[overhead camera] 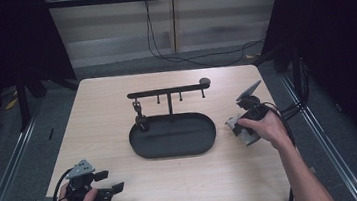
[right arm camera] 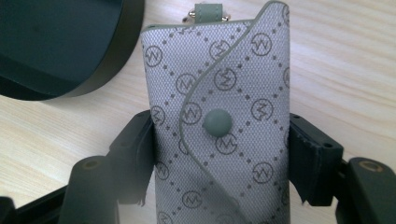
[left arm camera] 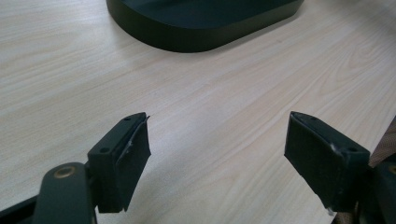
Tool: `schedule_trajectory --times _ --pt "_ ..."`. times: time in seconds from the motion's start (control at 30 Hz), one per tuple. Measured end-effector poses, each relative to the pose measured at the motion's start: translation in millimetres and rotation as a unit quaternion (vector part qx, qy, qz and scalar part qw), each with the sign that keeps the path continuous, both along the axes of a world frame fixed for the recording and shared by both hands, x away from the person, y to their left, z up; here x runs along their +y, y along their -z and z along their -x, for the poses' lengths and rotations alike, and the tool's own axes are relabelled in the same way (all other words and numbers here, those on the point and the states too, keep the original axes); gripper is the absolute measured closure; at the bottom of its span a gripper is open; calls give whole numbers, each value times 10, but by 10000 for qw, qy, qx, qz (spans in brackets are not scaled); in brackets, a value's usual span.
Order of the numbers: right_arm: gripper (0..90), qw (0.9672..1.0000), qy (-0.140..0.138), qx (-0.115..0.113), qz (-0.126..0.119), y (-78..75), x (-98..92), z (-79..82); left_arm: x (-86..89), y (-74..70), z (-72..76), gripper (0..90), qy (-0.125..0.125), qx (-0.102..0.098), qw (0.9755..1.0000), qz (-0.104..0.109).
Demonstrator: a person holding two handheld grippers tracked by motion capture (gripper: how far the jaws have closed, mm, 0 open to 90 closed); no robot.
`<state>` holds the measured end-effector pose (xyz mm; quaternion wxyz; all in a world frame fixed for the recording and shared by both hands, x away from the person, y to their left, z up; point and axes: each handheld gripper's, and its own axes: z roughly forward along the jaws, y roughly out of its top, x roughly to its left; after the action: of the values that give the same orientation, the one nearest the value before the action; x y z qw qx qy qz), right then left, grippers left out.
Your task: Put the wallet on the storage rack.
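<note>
While the right tongs [right arm camera: 219,154] grip a grey patterned key pouch [right arm camera: 219,121] at the tabletop's [overhead camera: 97,114] right side, beside the black hook stand [overhead camera: 172,131], hanging it appears not yet begun. Left tongs [left arm camera: 217,154] gape wide and empty. Right gripper view reveals the pouch's snap and top loop; high view shows one item hanging already.

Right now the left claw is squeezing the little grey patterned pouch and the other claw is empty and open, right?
Not quite: it is the right claw that squeezes the little grey patterned pouch, with a jaw pressed against each side, as the right gripper view shows. The left claw is the empty, open one, over bare table in the left gripper view.
</note>
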<state>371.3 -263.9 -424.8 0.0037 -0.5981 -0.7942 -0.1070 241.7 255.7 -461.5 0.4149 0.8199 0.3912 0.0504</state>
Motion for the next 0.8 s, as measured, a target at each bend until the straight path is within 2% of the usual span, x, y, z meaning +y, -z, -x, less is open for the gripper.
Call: schedule_trajectory --times 0.13,0.23,0.33,0.63,0.8 --pt "329 9999 -40 -90 125 -89 -8 13 4 -7 1 219 10 -8 10000 26" --pt "330 9999 5 -122 32 -129 -22 23 12 -12 1 220 9 -14 10000 48" --pt "330 9998 -44 -176 99 -161 -34 31 16 -13 0 219 12 -14 10000 74" --pt "330 9991 -52 -427 40 -407 -23 56 0 -8 -1 208 62 16 10000 44" --pt "330 9988 -39 -489 -25 -493 -16 67 10 -1 -5 201 31 61 9999 91"
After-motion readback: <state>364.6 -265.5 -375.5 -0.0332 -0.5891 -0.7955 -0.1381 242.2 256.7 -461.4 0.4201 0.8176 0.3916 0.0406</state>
